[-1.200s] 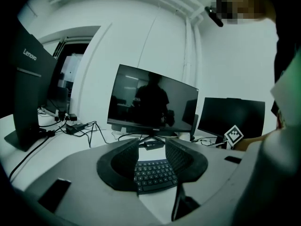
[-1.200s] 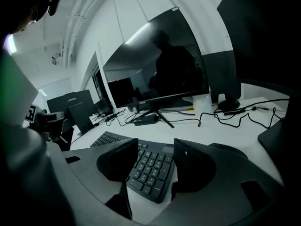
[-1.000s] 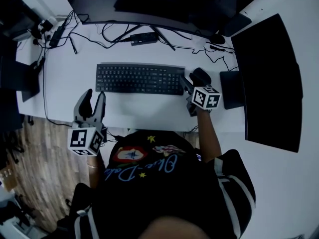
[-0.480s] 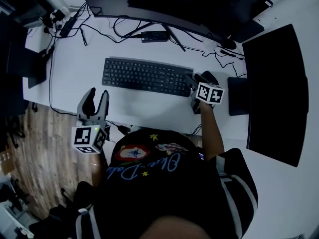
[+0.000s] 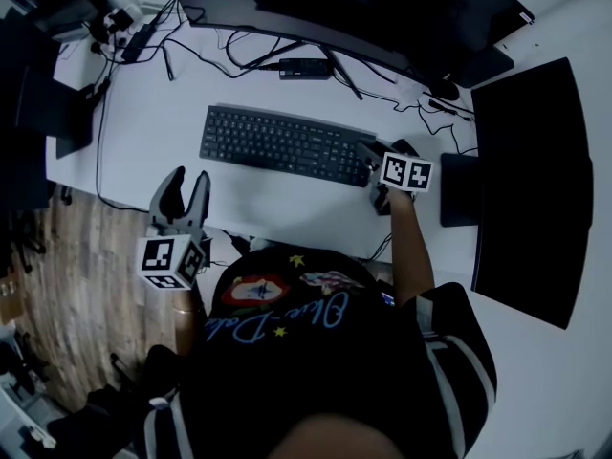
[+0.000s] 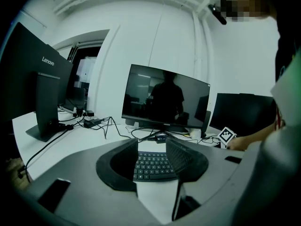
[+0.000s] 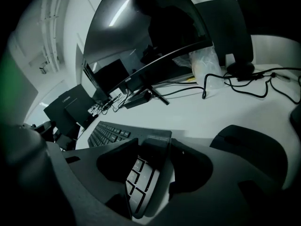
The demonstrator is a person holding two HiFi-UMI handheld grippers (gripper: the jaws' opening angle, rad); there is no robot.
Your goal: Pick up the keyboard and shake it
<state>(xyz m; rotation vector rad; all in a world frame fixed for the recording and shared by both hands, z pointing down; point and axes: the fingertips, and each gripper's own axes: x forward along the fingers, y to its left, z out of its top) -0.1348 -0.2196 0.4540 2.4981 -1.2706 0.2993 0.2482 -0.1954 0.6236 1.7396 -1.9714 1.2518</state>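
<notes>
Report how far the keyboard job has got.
Done: the right claw is at the right end of the keyboard, which sits between its jaws; whether it grips is unclear. In hand: the left claw, open and empty, hovers at the front edge of the desk, short of the keyboard. Left: grip, lift and shake; the keyboard lies flat on the desk.

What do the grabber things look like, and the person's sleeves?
The left gripper and right gripper are dark grey, each with two curved jaws and a white cube with black square markers. The sleeves are short, dark with pale stripes.
</notes>
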